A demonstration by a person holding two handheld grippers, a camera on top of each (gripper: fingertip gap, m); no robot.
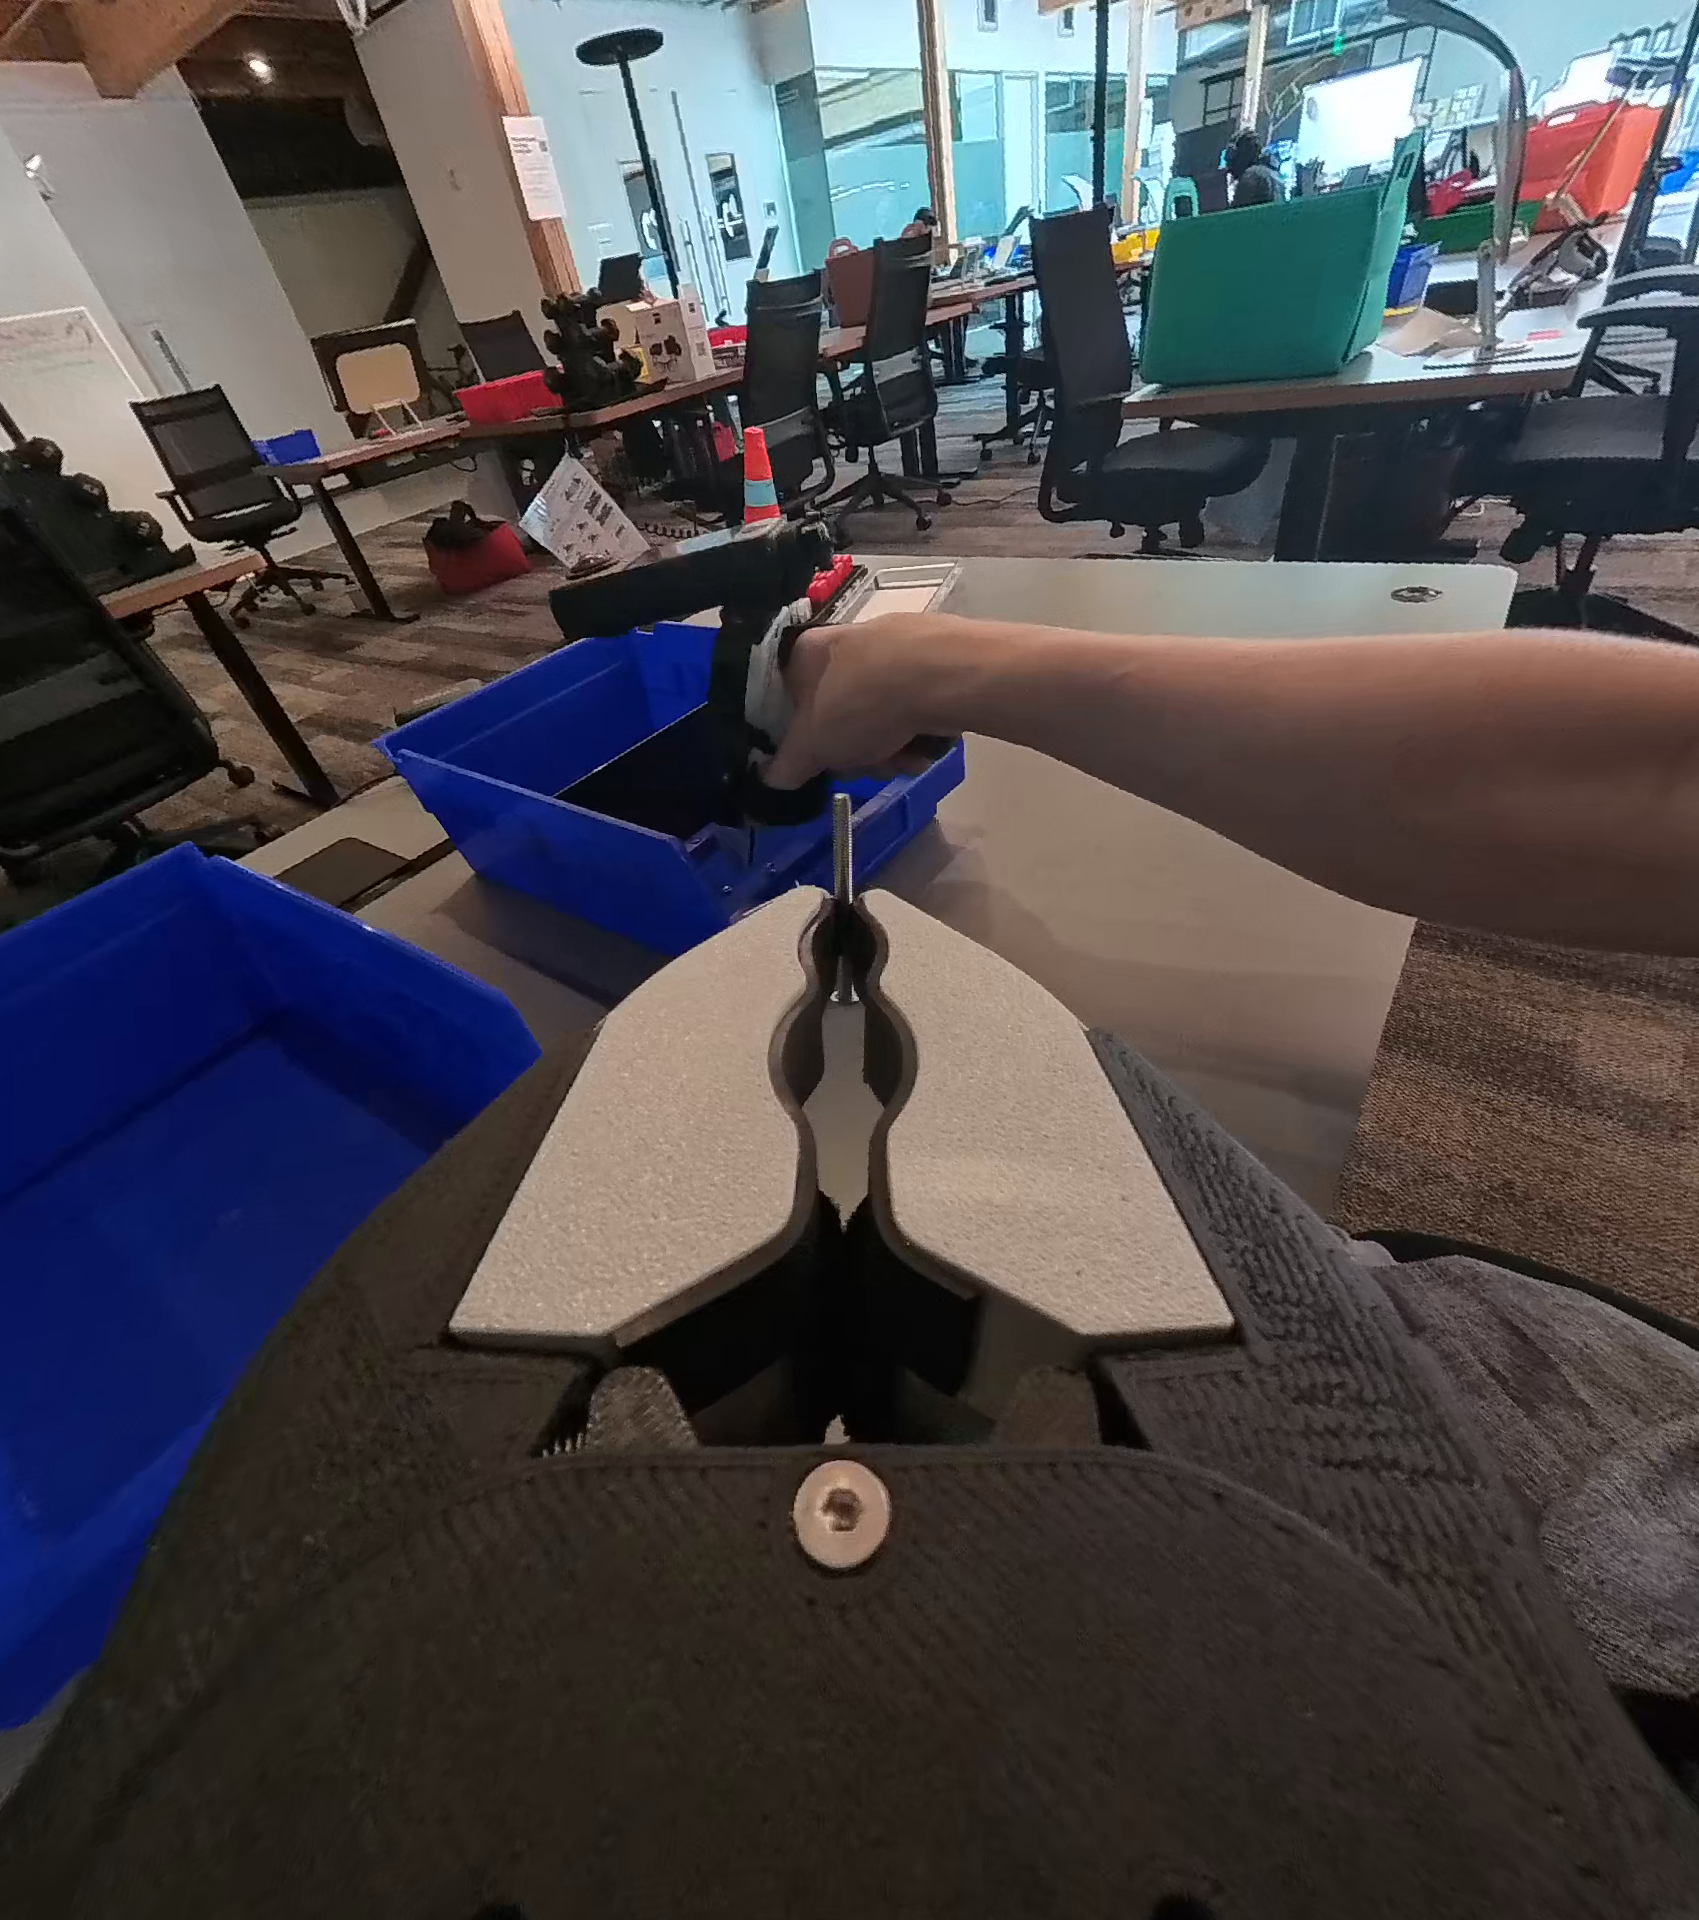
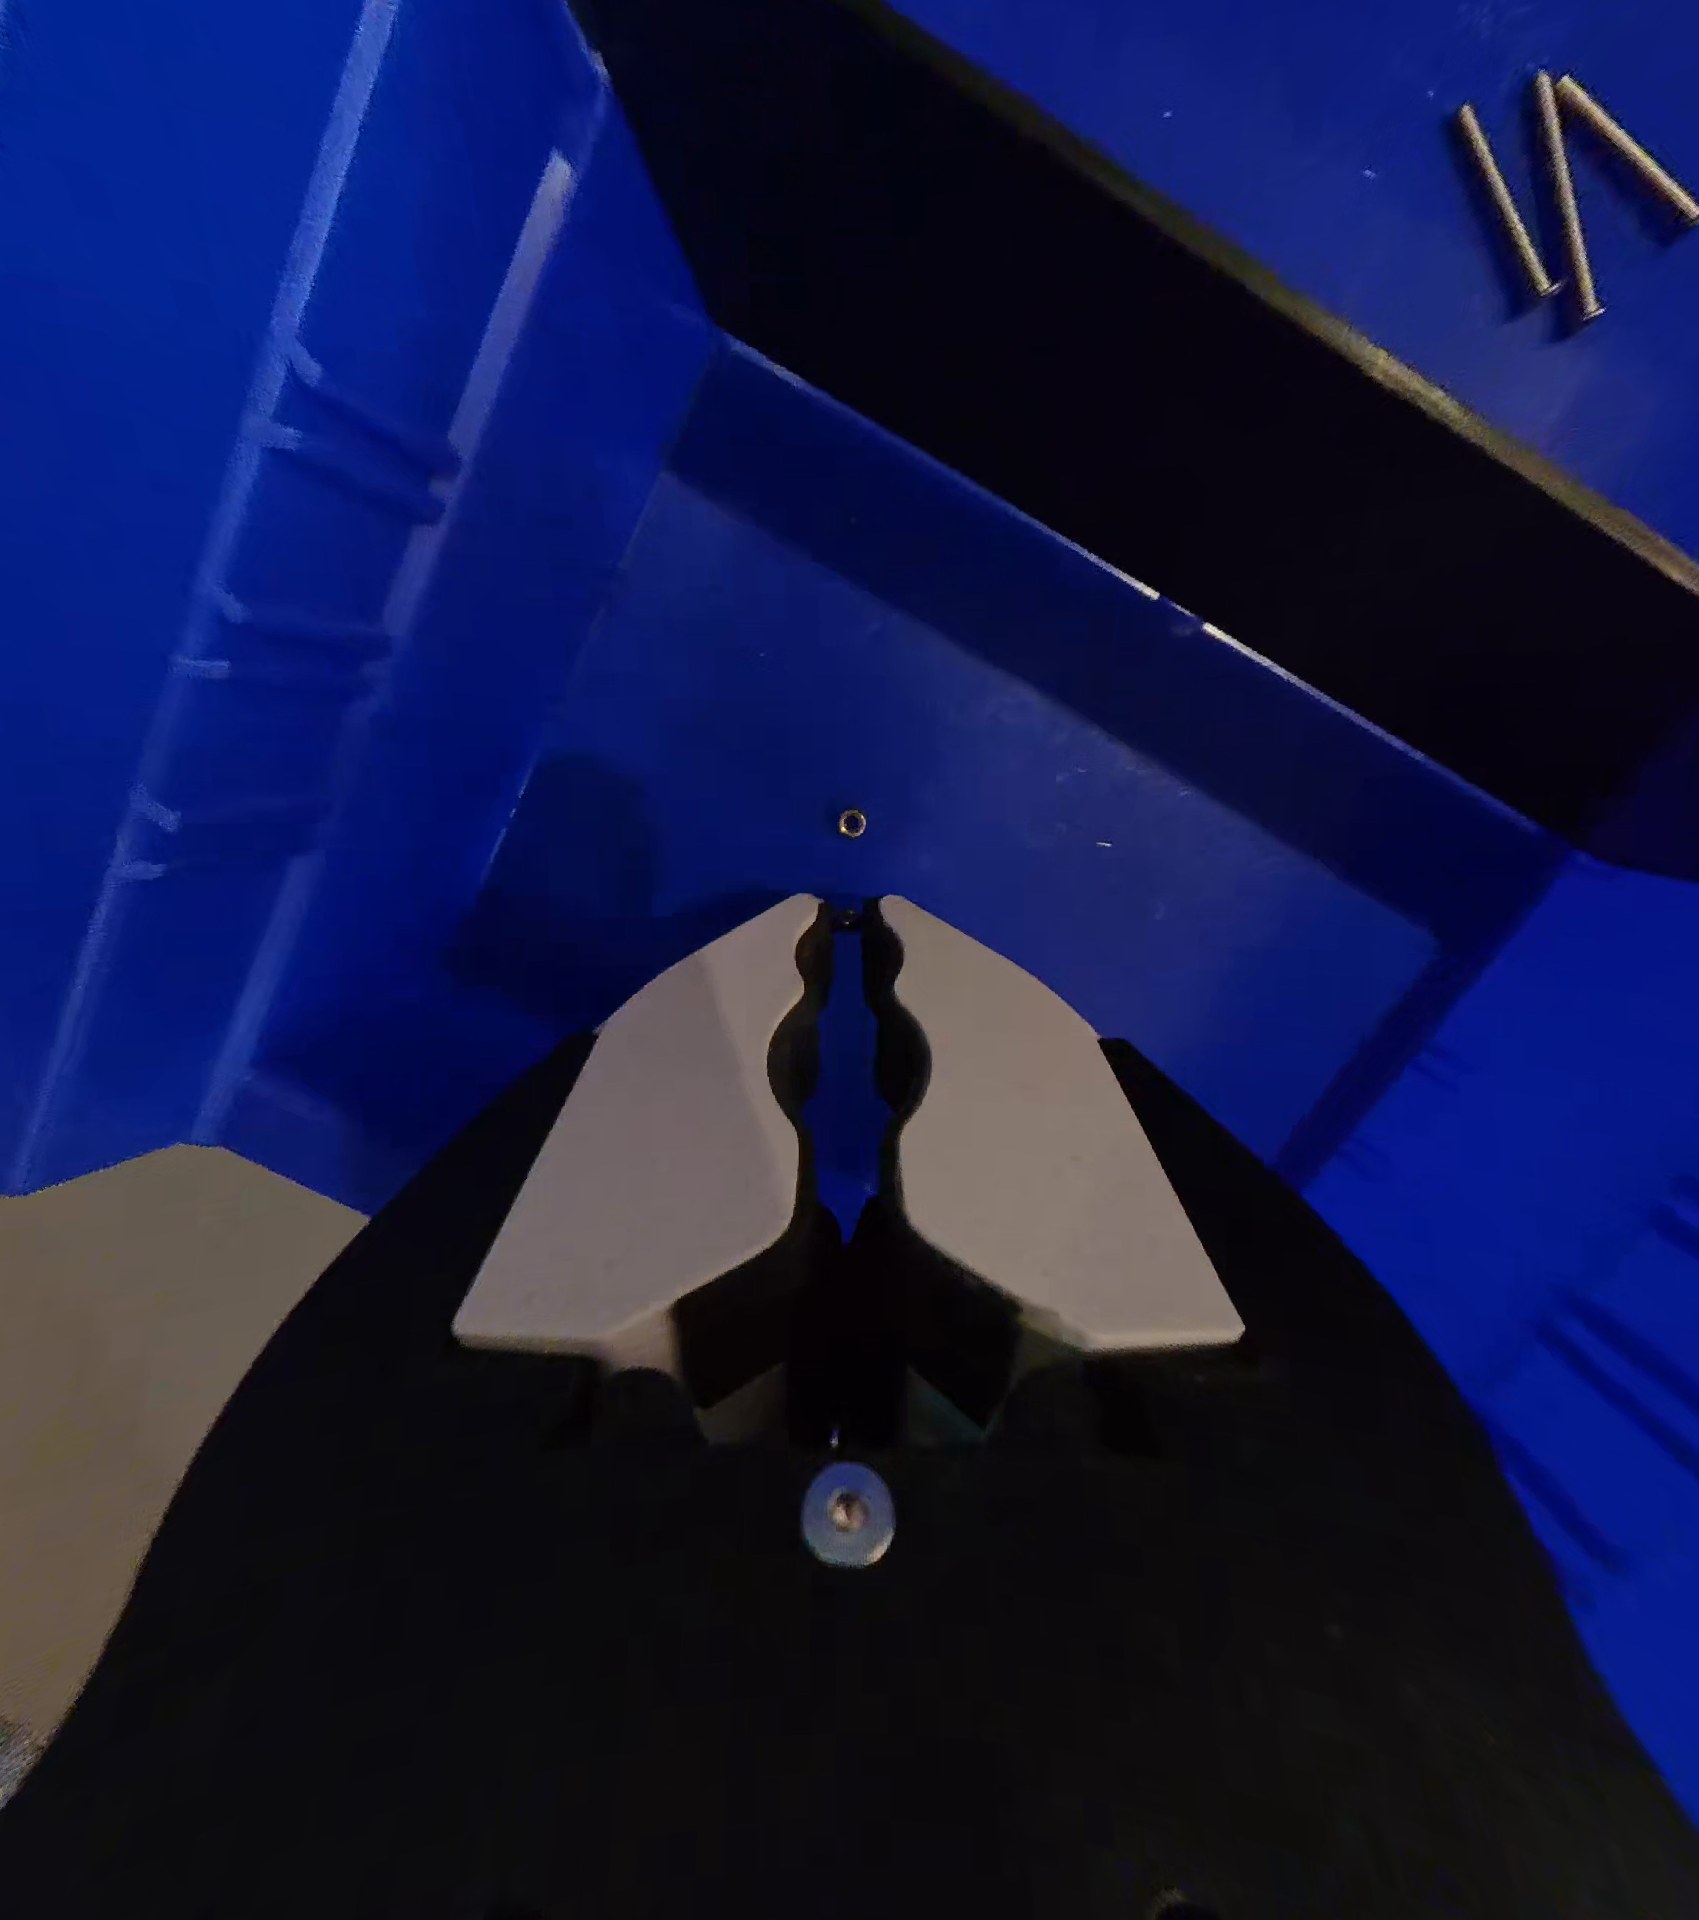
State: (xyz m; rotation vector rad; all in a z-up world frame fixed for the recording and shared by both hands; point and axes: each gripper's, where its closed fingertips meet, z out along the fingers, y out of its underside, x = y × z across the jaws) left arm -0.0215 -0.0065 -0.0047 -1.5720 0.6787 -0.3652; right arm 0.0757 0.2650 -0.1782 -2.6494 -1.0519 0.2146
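Left gripper (image 1: 843, 914) clamping bolt (image 1: 841, 847), right gripper (image 2: 850, 909) in blue bin (image 2: 1032, 727)

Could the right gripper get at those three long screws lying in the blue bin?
Probably not directly. The right gripper is low in one compartment of the blue bin, and a dark divider stands between it and the three long screws; it would likely have to lift over.
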